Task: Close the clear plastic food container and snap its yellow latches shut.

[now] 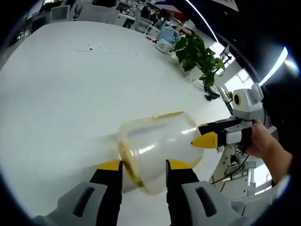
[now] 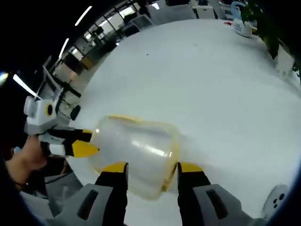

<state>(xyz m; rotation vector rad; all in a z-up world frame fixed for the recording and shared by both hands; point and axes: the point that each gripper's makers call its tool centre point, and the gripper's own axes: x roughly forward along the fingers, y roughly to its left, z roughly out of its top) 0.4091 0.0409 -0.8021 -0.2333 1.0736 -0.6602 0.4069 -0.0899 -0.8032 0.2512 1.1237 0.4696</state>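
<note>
— Container point(image 1: 160, 146) first: where was it when you looked?

— Lying on its side on the white table point(image 1: 61, 84), near the edge. Clear plastic, with a yellow latch point(image 1: 168, 114) showing along its upper side and a yellow rim point(image 1: 128, 162) at one end.

— And the tongs?

— One pair at each end. The left gripper point(image 1: 144, 165) had its yellow-tipped jaws spread either side of the rim end, close against the plastic; I couldn't tell whether they squeezed it. The right gripper point(image 2: 149, 167) stood the same way at its end, jaws apart around the container, grip unclear too.

— Anything else?

— In the left gripper view, a hand point(image 1: 268, 146) held the other tool at the container's right. A potted plant point(image 1: 200, 56) stood at the table's far side.
</note>
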